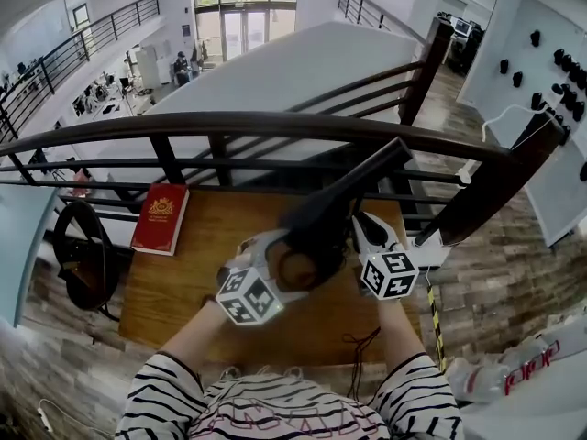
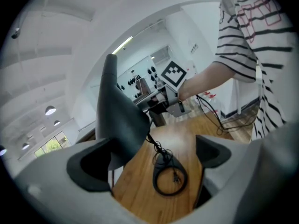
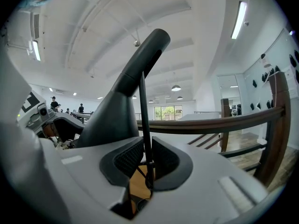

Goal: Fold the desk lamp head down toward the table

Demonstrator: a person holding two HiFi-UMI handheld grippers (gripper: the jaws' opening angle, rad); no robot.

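With the right gripper (image 3: 145,161) clamped narrow on the thin black lamp stem (image 3: 143,106), bear the wide-open left gripper (image 2: 154,158) on the dark grey conical lamp head (image 2: 119,120) at centre left, pressing evenly toward the wooden table (image 2: 135,190).

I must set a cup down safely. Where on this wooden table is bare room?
Bare wood lies at the left front of the table, bordered by the red book behind and the left gripper to the right. The middle and right are crowded: desk lamp, right gripper, coiled cord.
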